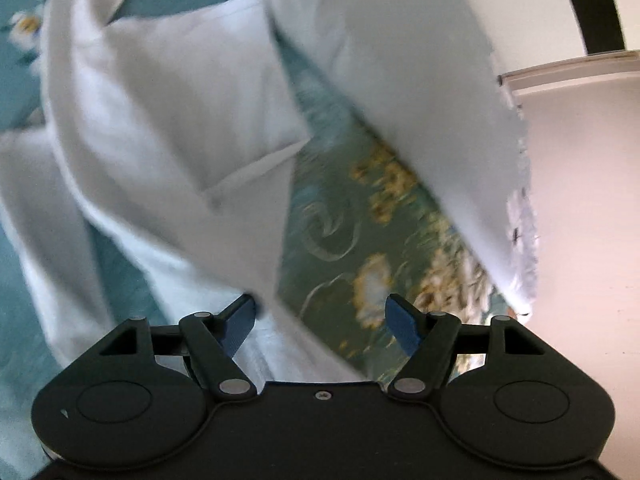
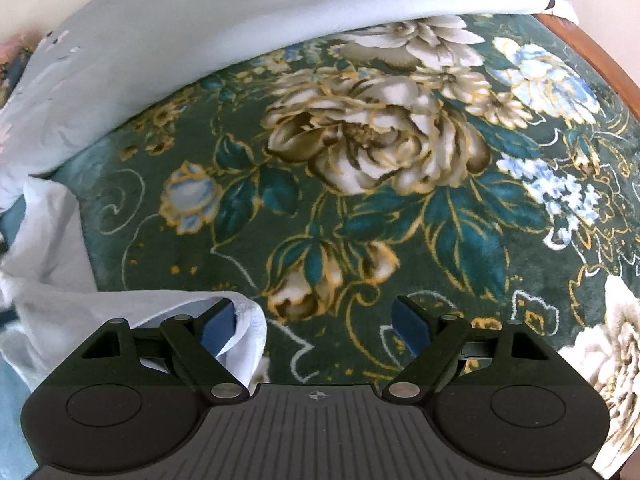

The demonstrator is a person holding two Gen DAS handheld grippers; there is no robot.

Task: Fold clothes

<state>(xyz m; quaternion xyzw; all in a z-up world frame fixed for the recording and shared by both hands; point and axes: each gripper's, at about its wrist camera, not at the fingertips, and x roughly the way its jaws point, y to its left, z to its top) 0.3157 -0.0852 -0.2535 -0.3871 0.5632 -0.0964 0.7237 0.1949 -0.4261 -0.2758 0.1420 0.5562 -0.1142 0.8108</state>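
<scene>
I read no writing anywhere. My left tongs [image 1: 320,322] and right tongs [image 2: 312,320] gape, released, a white garment [image 1: 168,112] at lower left of each view, over the floral blanket [image 2: 360,160].

A dark green blanket [image 2: 360,208] spreads wide under the right wrist view, thick with big cream peonies outlined in gold, teal leaves and a few pale blue blooms. Over its far edge droops a pale blue sheet [image 2: 192,20] printed with white daisies. A strip of wooden frame [image 2: 600,60] curves along the right. In the left wrist view, blurred, a white ledge [image 1: 580,76] and a dark curved bar [image 1: 588,4] sit top right
</scene>
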